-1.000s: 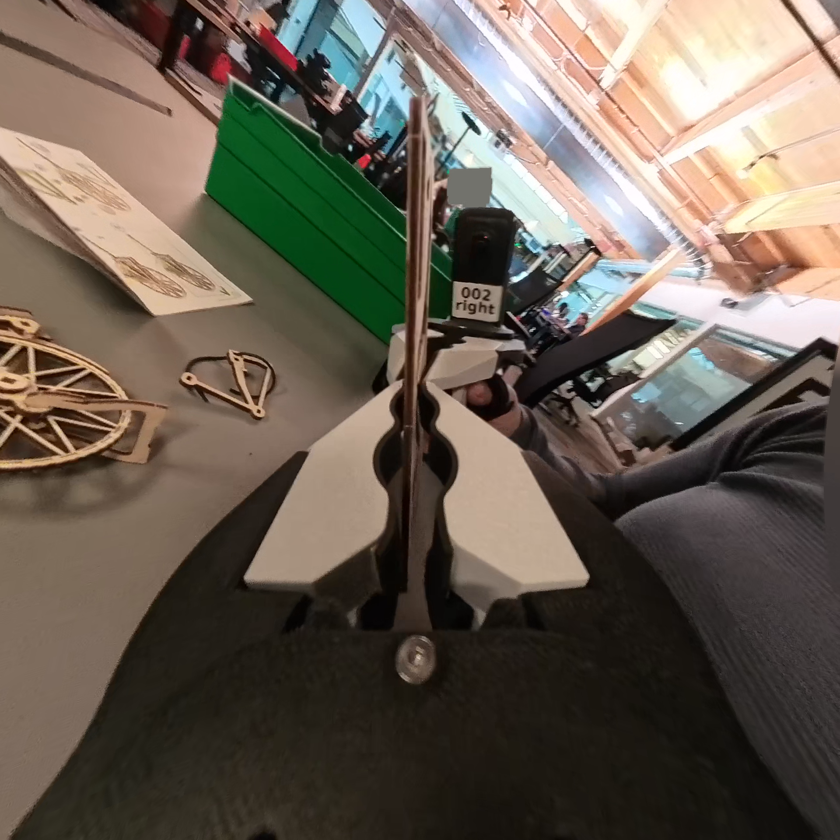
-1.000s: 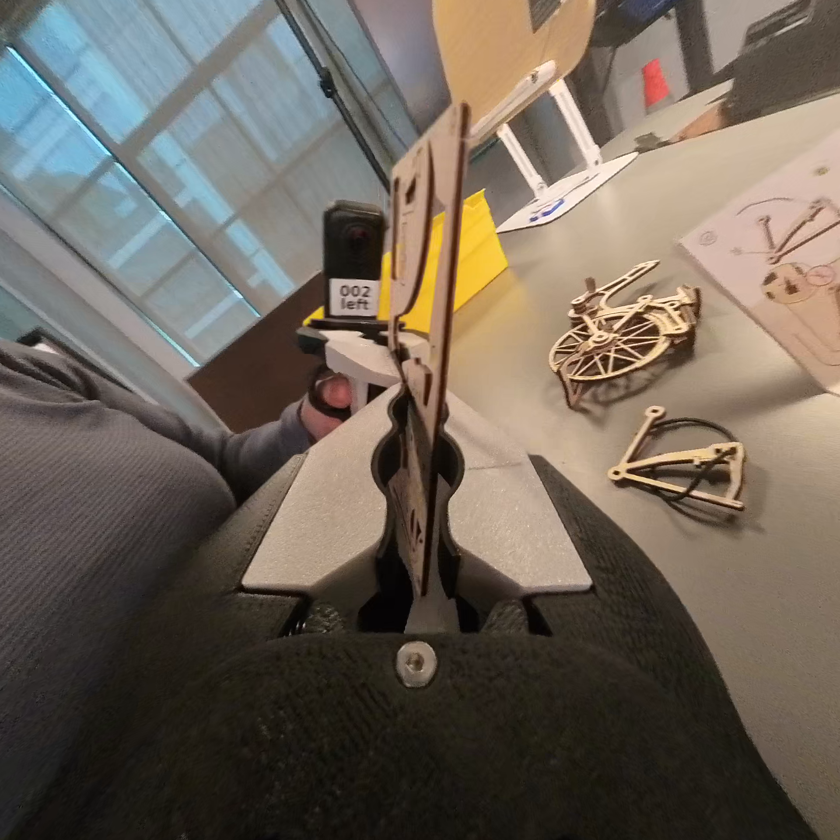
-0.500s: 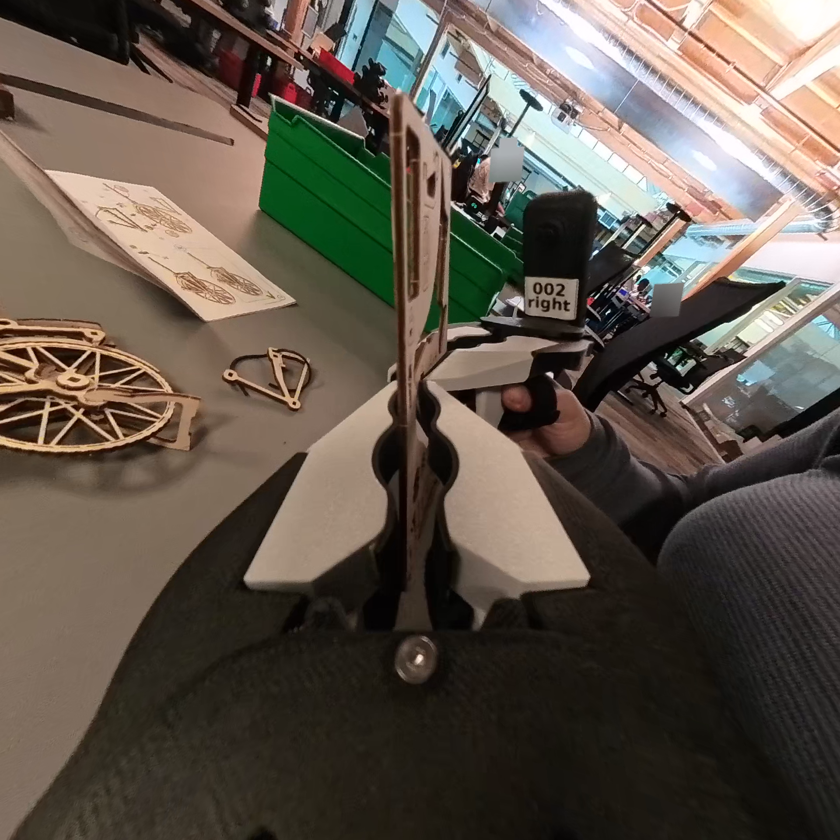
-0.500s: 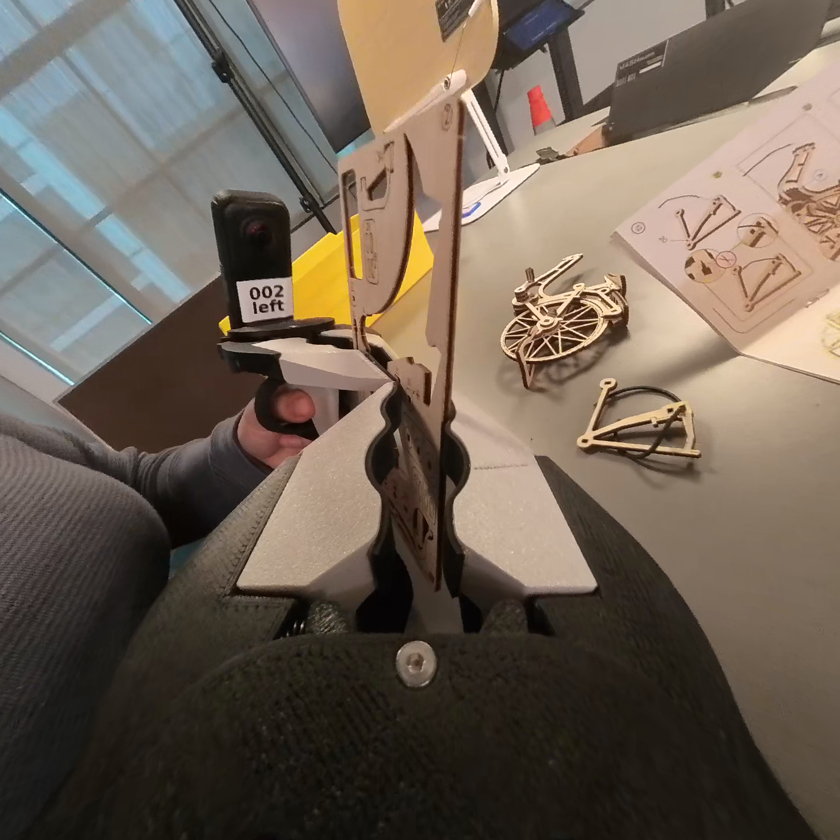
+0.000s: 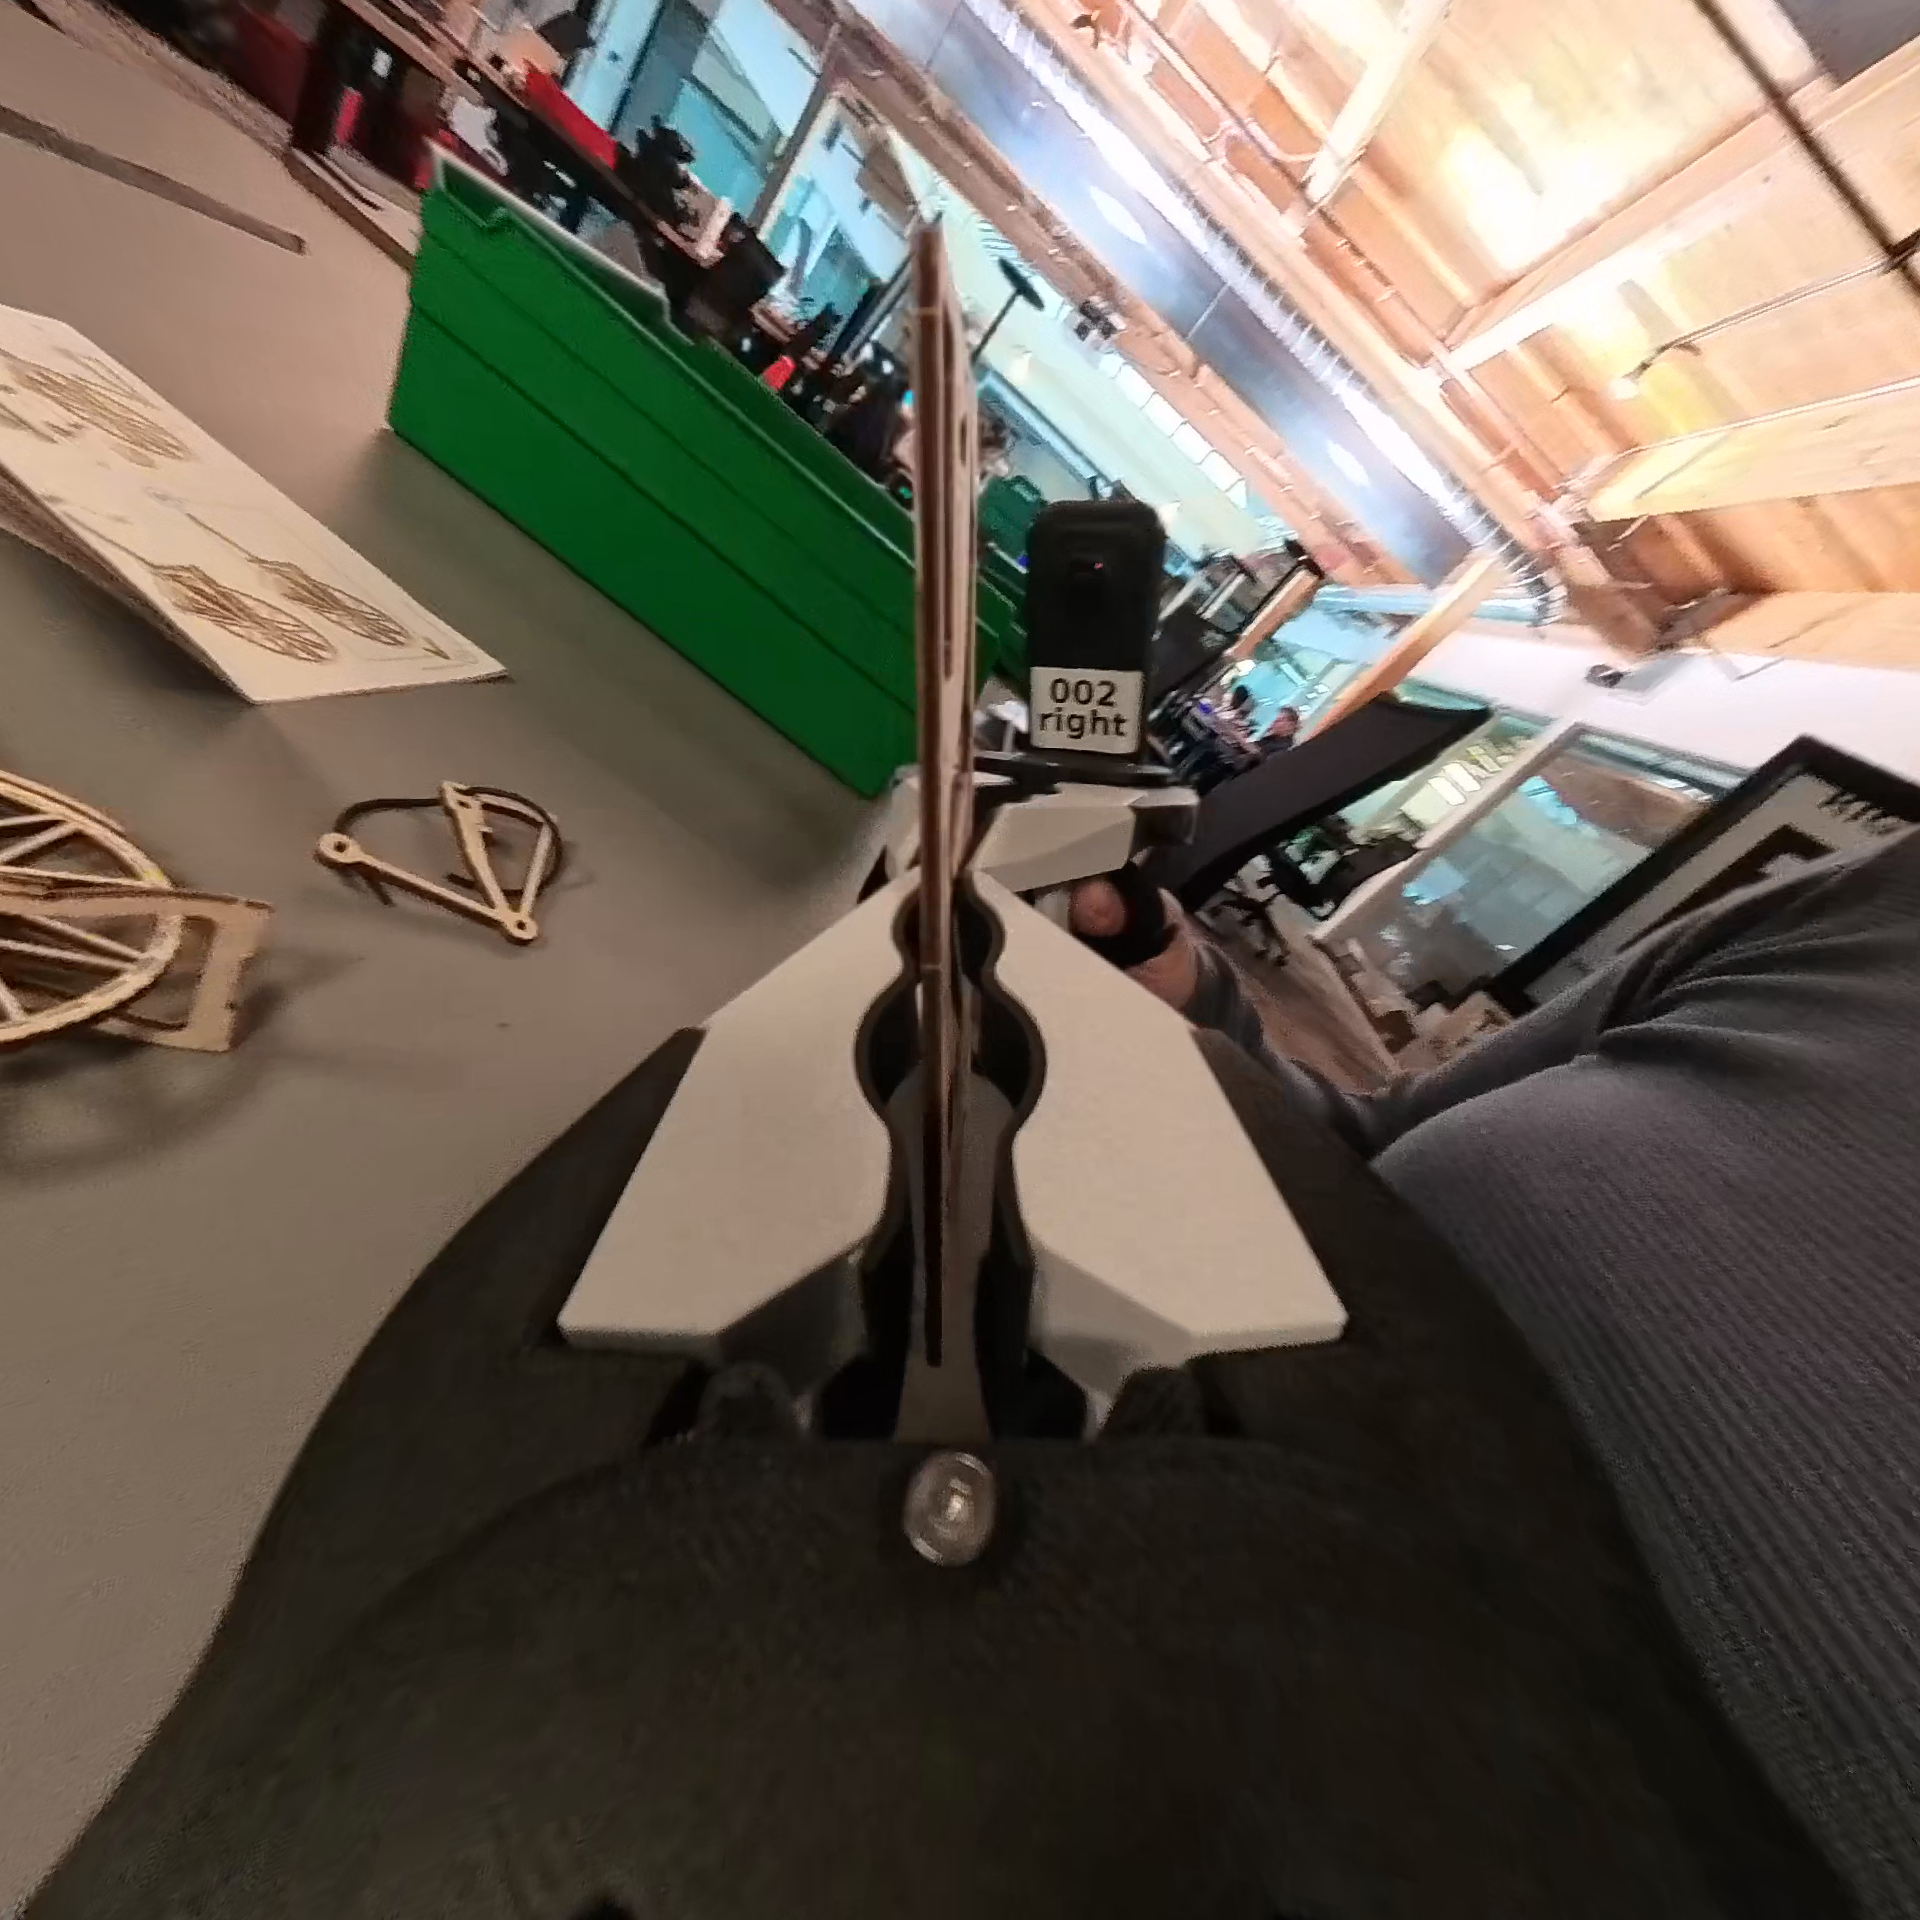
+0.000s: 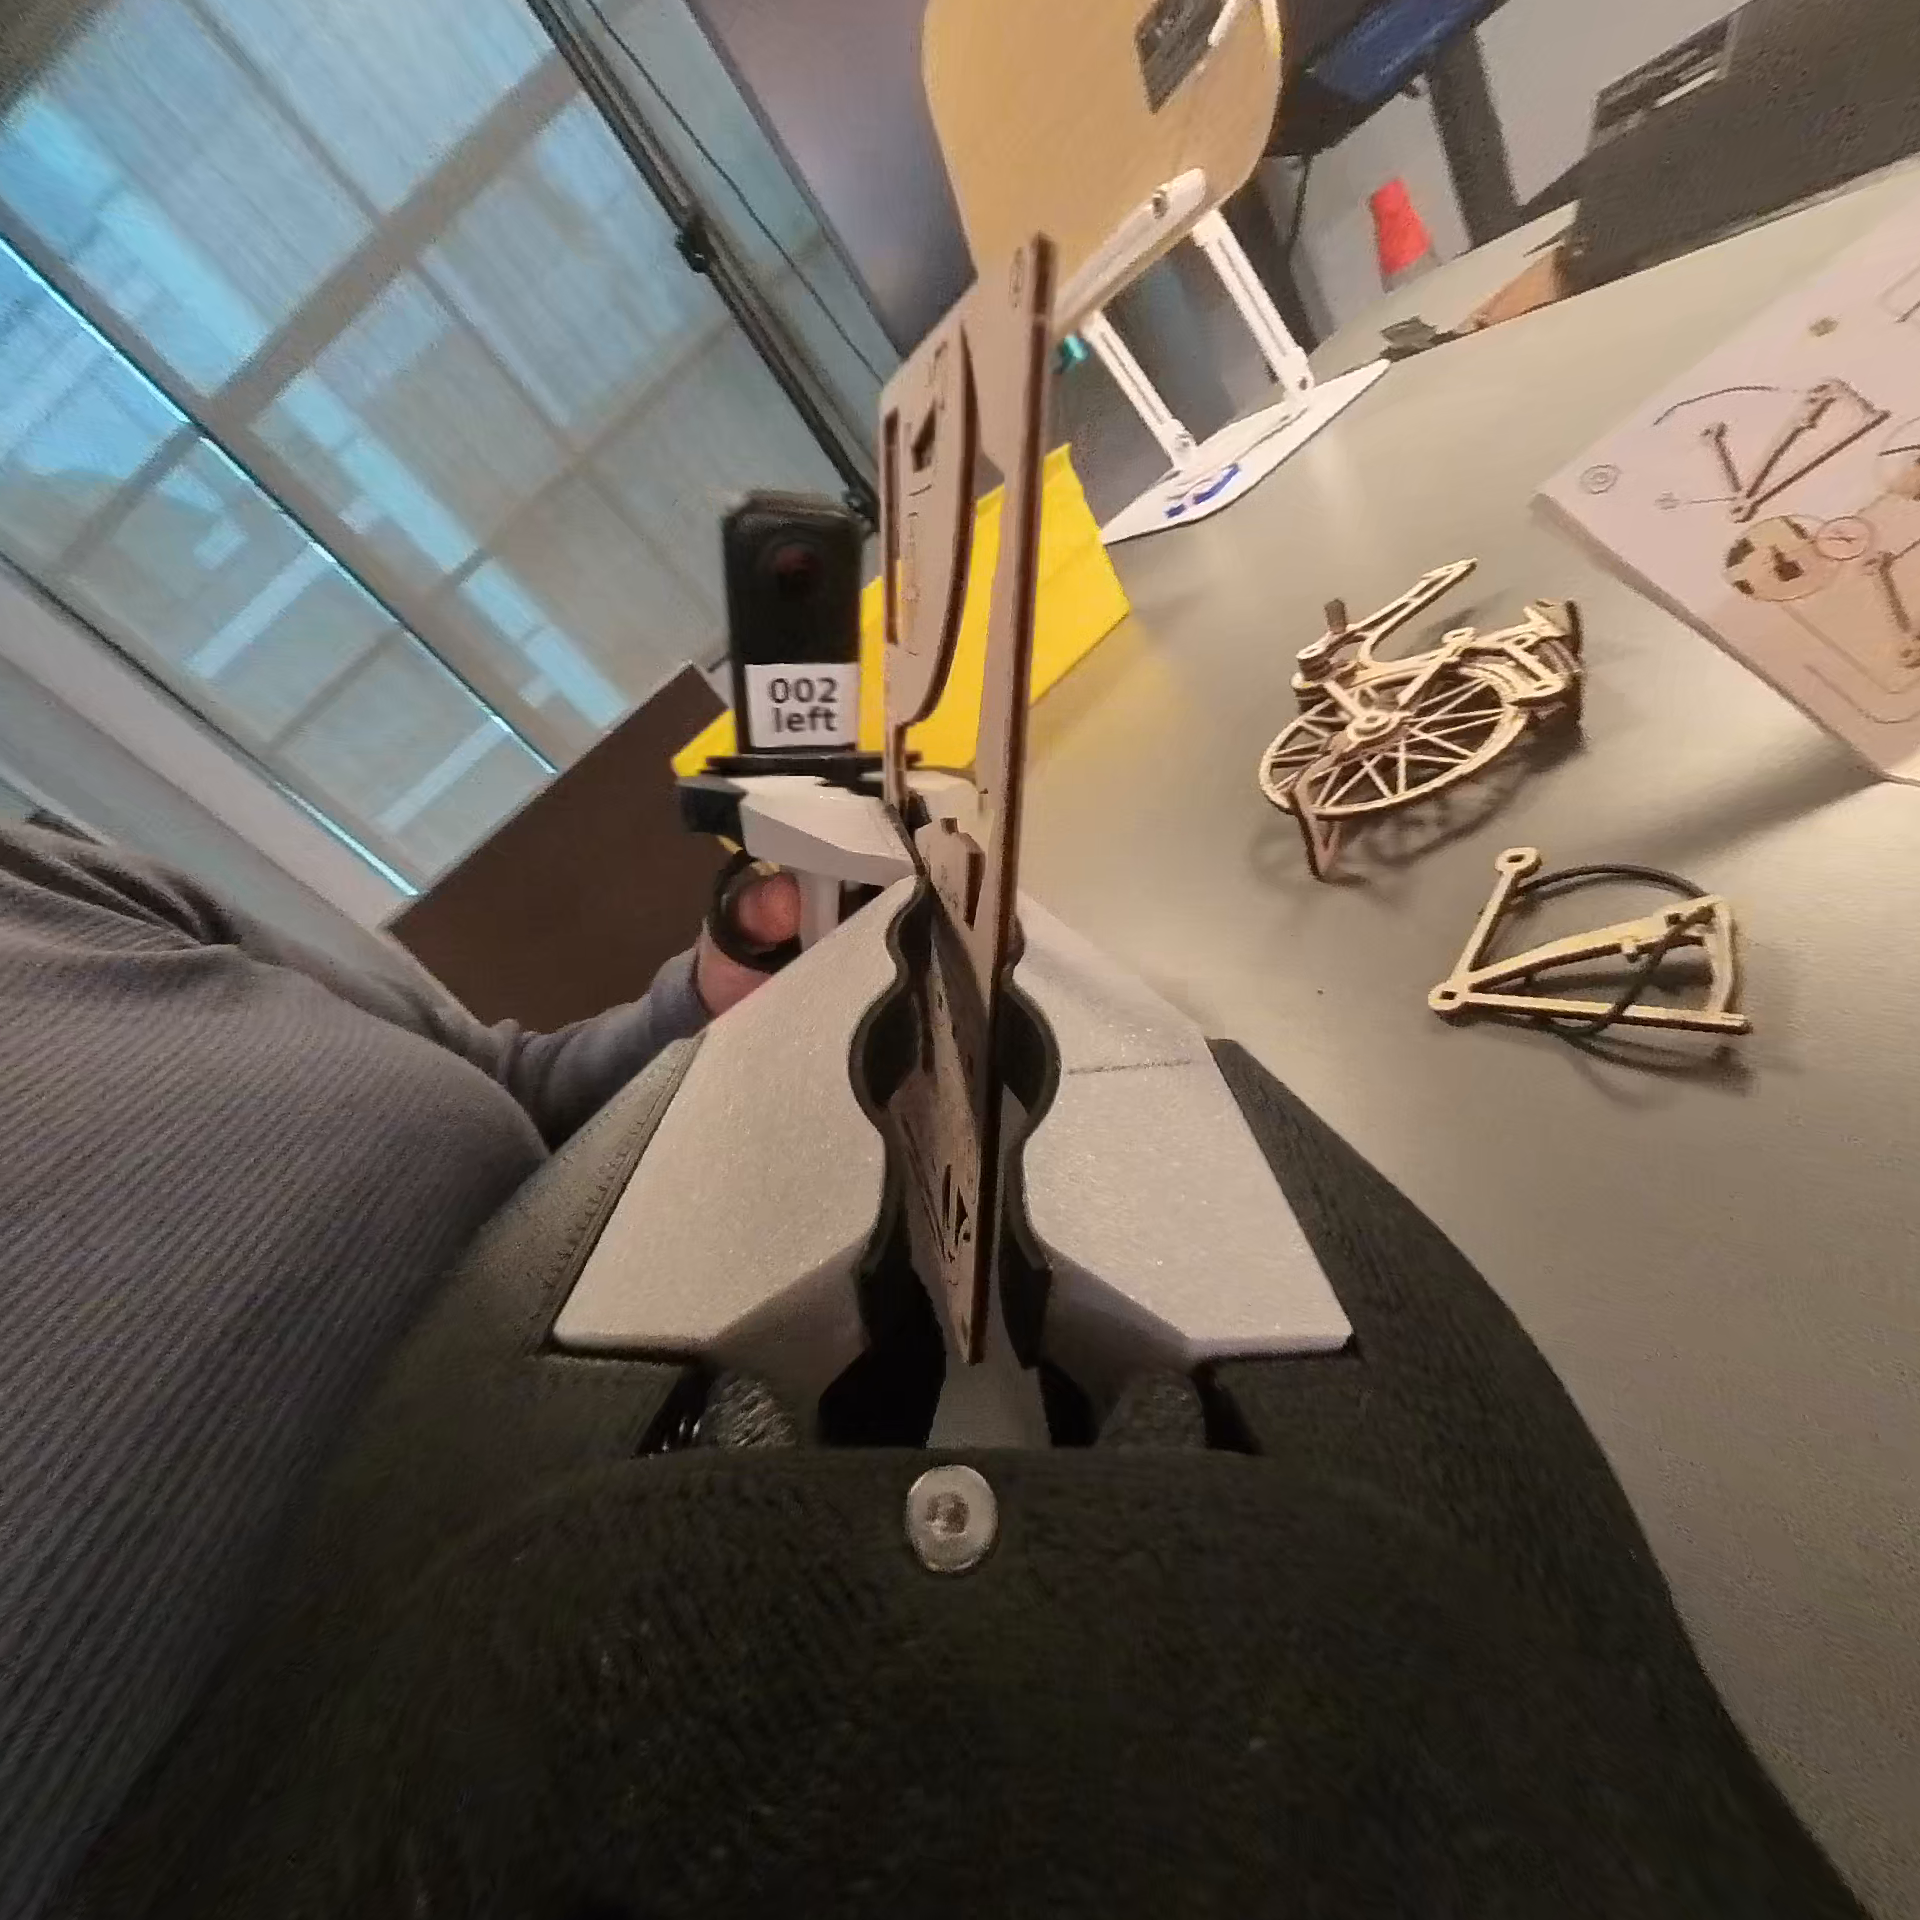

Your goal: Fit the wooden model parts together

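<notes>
Sheet [image 5: 943,582] of laser-cut wood is clamped edge-on in my left gripper [image 5: 945,914], fingers [image 5: 790,1122] closed tight on it, held upright above the grey table [image 5: 436,1122]. My right gripper [image 6: 961,914] grips the same sheet [image 6: 971,582] from the opposite end, so the two face each other, each one's camera block visible just behind the sheet in the other's view. Wheel assembly [image 6: 1413,717] lies flat on the table, with the small triangular frame [image 6: 1600,966] and its black band near it, apart from it. Booklet [image 5: 197,561] lies open further out. Green bins [image 5: 644,520] sit stacked beyond the frame [image 5: 457,862]; yellow bin [image 6: 1049,613] on the other side. Views are slightly motion-blurred.
</notes>
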Demonstrator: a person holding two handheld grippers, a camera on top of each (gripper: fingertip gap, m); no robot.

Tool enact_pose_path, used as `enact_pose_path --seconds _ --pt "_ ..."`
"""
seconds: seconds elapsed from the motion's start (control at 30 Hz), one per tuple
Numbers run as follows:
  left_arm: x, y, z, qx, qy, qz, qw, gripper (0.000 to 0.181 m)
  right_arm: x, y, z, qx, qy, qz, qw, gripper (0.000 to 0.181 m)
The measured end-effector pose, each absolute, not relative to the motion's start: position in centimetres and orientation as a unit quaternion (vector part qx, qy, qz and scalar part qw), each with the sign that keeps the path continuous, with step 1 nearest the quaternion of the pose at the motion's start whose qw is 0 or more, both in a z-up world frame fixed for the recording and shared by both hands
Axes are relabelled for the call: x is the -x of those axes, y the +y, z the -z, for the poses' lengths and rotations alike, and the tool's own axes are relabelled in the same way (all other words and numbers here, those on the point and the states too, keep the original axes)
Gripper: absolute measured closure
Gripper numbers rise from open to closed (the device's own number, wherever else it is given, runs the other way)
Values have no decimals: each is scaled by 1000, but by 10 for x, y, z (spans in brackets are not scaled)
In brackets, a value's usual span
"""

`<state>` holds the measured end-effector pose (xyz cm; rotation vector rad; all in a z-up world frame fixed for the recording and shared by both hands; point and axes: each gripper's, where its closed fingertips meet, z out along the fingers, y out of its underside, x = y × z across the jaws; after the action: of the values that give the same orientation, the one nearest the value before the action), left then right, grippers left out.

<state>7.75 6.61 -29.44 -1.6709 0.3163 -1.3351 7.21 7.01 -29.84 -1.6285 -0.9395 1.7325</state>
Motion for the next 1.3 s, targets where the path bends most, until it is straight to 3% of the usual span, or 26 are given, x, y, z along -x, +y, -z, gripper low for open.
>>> enact_pose_path --seconds 0.27,1.3 --pt "-79 61 295 668 124 598 425 180 -75 62 297 592 -368 -664 272 180" --pt "-68 73 303 715 130 448 521 177 -66 82 307 665 -342 -485 453 163"
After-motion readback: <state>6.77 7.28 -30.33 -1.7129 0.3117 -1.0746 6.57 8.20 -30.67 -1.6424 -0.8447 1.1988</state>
